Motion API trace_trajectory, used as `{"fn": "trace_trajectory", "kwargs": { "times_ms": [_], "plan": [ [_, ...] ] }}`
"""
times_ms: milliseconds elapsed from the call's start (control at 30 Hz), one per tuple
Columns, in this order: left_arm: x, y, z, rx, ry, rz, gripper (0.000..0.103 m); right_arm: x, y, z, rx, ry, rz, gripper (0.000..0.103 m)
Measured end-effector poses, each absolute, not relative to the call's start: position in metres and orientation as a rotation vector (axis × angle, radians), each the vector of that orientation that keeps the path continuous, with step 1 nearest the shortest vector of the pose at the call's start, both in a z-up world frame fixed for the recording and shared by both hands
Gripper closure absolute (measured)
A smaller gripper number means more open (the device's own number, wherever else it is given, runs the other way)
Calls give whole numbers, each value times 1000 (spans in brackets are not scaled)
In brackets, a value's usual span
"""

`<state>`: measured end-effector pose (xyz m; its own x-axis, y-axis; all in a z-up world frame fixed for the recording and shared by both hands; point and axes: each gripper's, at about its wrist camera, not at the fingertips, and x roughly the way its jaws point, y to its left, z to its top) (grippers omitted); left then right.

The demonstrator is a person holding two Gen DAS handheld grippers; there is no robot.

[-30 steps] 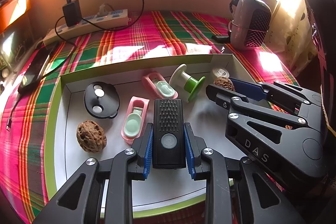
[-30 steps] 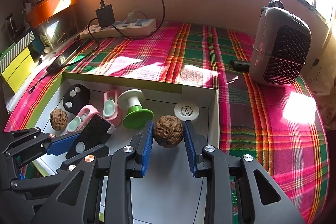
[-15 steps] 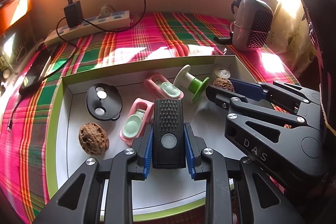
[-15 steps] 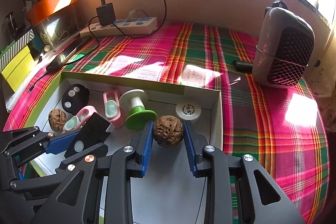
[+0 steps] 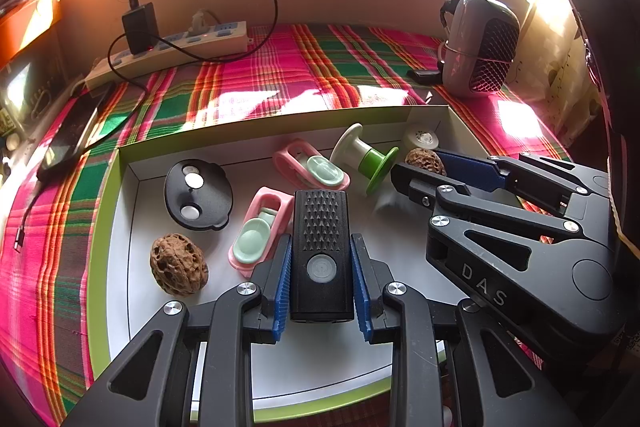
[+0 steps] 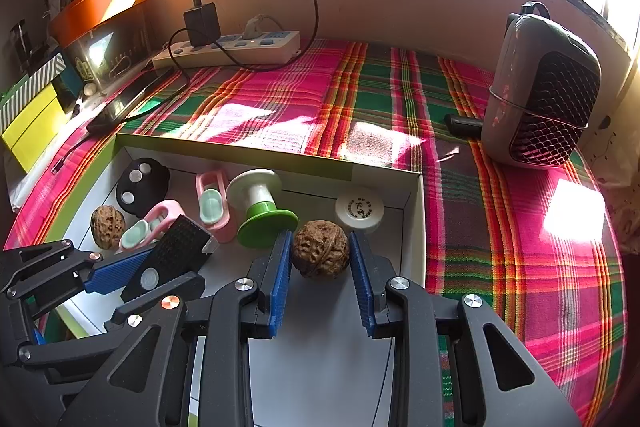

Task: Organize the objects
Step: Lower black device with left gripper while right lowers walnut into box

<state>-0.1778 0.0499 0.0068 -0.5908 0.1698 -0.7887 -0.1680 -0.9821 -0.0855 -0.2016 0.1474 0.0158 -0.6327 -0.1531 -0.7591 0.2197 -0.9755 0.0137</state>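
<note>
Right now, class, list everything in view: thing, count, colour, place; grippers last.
tray: 1, white and green, centre
torch: 1, black, between left jaws
held walnut: 1, brown, between right jaws
loose walnut: 1, brown, tray's left
clips: 2, pink, tray middle
spool: 1, white-green, tray back
disc: 1, black, tray back-left
cap: 1, white, tray back-right
power strip: 1, white, by wall
heater: 1, grey, far right
left gripper: 1, black, shut
right gripper: 1, black, shut

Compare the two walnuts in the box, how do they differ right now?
The right walnut sits between the right gripper's fingers, while the left walnut lies free, touched by nothing. The right walnut is near the box's right wall beside a white cap; the left walnut is by the left wall, near a black disc. Both are brown, wrinkled and inside the box.
</note>
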Motion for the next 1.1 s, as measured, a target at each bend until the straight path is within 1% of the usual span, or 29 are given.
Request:
{"fn": "trace_trajectory", "kwargs": {
  "times_ms": [1100],
  "plan": [
    [-177,50,6,-1314,0,2646,77,-200,147,17,1241,108,-2664,72]
  ]
}}
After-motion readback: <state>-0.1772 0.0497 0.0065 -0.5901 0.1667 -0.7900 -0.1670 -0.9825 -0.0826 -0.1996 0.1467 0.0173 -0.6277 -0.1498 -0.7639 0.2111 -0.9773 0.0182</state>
